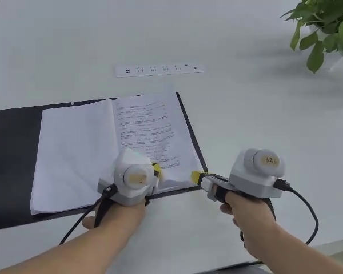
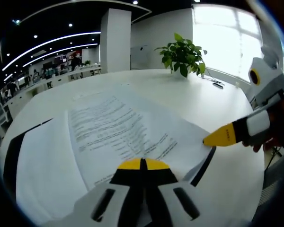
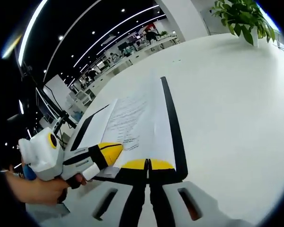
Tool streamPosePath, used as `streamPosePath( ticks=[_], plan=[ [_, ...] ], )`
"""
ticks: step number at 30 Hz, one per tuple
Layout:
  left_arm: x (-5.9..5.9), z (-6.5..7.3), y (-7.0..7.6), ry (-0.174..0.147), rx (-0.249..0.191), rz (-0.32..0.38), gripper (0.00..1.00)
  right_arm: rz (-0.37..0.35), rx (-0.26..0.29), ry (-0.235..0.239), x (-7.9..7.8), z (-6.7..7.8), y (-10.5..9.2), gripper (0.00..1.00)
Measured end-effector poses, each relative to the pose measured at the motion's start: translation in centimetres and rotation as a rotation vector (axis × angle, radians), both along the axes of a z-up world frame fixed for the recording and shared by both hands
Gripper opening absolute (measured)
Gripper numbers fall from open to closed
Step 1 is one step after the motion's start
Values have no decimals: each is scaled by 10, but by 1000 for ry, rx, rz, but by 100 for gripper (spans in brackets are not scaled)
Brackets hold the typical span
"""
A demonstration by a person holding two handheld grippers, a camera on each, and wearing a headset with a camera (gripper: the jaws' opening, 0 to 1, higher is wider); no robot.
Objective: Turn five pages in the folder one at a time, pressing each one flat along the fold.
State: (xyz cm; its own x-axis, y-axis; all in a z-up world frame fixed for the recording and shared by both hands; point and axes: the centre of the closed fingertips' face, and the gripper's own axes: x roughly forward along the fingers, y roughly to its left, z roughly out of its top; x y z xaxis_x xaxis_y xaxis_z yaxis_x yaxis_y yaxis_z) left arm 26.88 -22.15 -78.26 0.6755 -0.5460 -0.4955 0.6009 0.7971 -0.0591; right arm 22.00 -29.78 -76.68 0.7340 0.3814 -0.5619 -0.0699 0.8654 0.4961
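A black folder [image 1: 11,148] lies open on the white table, with a blank sheet [image 1: 74,148] on its left and a printed page [image 1: 146,128] on its right. My left gripper [image 1: 156,170] is shut, its yellow tips [image 2: 141,164] over the printed page's [image 2: 123,127] near edge. My right gripper [image 1: 196,177] is shut too, with its tips [image 3: 147,164] at the folder's near right corner, beside the black cover edge [image 3: 173,123]. In the left gripper view, the right gripper [image 2: 221,136] touches the page's right corner. I cannot tell whether paper sits between its jaws.
A white power strip [image 1: 159,69] lies on the table beyond the folder. A potted green plant [image 1: 326,28] stands at the far right. Bare table [image 1: 263,108] stretches to the right of the folder. Cables trail from both grippers toward the near table edge.
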Motion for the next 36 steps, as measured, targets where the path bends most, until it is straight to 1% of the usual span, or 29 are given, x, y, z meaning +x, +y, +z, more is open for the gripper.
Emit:
streamPosePath(
  ticks=[2,4,5,7,9,10,12,14,18,21,23,26,28,30,32,33,34,35,36],
  plan=[
    [0,0,0,0,0,0,0,-8,12,-14,1,2,0,0],
    [0,0,0,3,0,0,0,-14,24,-15,0,3,1,0],
    [0,0,0,11,-11,5,0,-24,34,-14,0,4,1,0],
    [-1,1,-2,41,-58,19,1,-32,39,-18,1,5,0,0],
    [-2,2,0,51,-58,10,3,-35,21,-23,1,6,-1,0],
    [-5,3,-1,61,-56,0,5,-32,16,-22,1,6,-1,0],
    [-8,5,1,70,-54,-10,9,-26,20,-31,0,9,-1,0],
    [-13,5,9,76,-31,-6,10,-32,29,-36,-1,13,-1,0],
    [-23,8,22,88,-26,-3,11,-28,42,-50,-3,19,2,0],
    [-31,13,34,83,-28,-1,14,-26,68,-65,-4,28,8,0],
    [-38,16,45,83,-27,2,17,-17,96,-95,-3,40,16,0],
    [-46,23,58,76,-33,6,20,-2,106,-112,-3,49,24,0],
    [-48,26,66,69,-36,18,20,16,131,-130,-2,58,34,0],
    [-52,32,75,57,-37,27,21,34,151,-138,-2,65,43,0],
    [-55,36,82,57,-38,32,21,44,158,-149,-1,71,50,0],
    [-57,39,87,49,-38,34,21,50,157,-154,0,74,54,0],
    [-59,43,92,38,-46,39,21,59,169,-167,0,80,59,0],
    [-60,47,96,33,-50,42,21,63,181,-175,1,84,63,0],
    [-61,51,100,30,-57,46,22,69,181,-180,1,88,67,0]
  ],
)
